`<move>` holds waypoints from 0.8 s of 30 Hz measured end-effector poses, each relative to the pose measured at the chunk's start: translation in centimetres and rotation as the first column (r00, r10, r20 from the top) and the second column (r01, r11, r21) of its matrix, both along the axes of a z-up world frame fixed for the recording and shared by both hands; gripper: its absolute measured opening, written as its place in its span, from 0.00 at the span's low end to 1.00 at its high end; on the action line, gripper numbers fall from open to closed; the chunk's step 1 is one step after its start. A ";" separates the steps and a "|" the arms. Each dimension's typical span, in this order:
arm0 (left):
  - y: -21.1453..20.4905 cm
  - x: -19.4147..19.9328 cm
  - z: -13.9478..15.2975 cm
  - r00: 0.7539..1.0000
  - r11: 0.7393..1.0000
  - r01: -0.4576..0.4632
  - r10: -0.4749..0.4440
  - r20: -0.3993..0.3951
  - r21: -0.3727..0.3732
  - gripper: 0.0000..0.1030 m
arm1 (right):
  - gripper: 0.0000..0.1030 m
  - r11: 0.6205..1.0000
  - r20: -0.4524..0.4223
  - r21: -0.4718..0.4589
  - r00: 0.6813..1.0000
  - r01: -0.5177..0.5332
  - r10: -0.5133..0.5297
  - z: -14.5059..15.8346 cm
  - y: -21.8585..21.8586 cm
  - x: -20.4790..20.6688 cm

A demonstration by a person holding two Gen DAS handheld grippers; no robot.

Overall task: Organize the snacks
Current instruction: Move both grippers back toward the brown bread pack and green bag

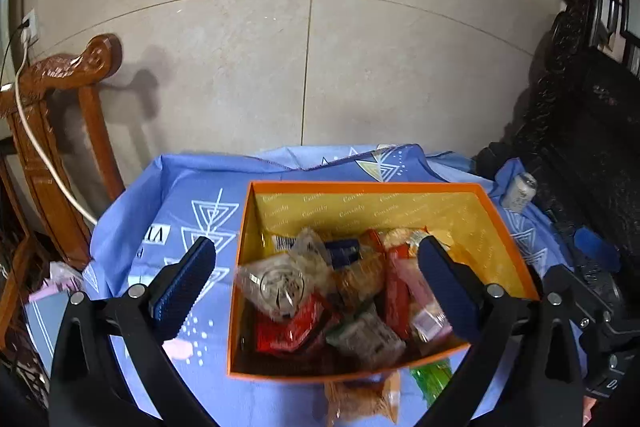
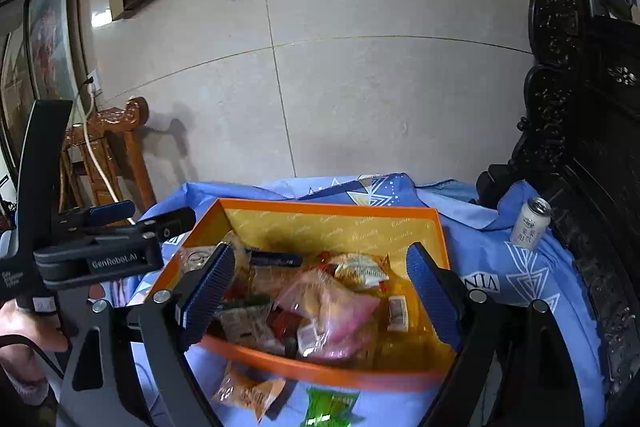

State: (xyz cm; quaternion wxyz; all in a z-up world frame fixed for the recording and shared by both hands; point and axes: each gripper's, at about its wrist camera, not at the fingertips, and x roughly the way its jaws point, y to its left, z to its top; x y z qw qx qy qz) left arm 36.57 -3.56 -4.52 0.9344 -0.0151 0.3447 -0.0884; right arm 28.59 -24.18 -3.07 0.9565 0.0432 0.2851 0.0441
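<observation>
- The counter (image 1: 208,183) wears a light blue cloth printed with white triangles; it stands against a pale tiled wall (image 1: 240,47), with a carved brown wooden chair (image 1: 60,131) to the left and dark carved furniture (image 2: 592,155) to the right.
- An orange box (image 1: 506,223) with a yellow lining sits open on the cloth, roughly in the middle of the counter, its far wall toward the tiled wall.
- The snacks (image 1: 344,291) lie heaped inside the box: a clear packet with a round item, red wrappers, a dark blue packet, orange packets and a pale pink one (image 2: 332,311), all jumbled and overlapping.
- The left gripper (image 1: 316,287) hangs above the box's left part, its blue-padded fingers (image 1: 184,291) spread wide with nothing between them; one finger is over the cloth just left of the box, the other over the contents.
- The right gripper (image 2: 320,291) hovers over the box from the near side, fingers (image 2: 434,295) likewise parted and holding nothing.
- An orange snack packet (image 2: 248,393) lies on the cloth just outside the box's near wall.
- A green packet (image 2: 330,407) lies beside it, also outside the box, near the front edge.
- A white drink can (image 2: 530,227) stands tilted at the counter's right side, close to the dark furniture and well apart from the box.
</observation>
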 end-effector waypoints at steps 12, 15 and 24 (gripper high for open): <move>4.7 -7.5 -6.5 0.987 0.997 -0.083 0.081 -0.139 -0.007 0.96 | 0.86 0.999 -0.220 0.000 0.974 -0.051 0.050 -9.2 0.4 -5.1; 5.2 -8.4 -8.0 0.979 0.996 -0.088 0.088 -0.185 0.006 0.96 | 0.84 0.999 -0.291 -0.002 0.956 -0.035 0.033 -12.1 0.9 -4.1; 5.9 -10.0 -10.9 0.966 0.995 -0.093 0.098 -0.239 0.034 0.96 | 0.84 1.000 -0.379 -0.008 0.925 0.000 -0.003 -16.9 1.4 -1.0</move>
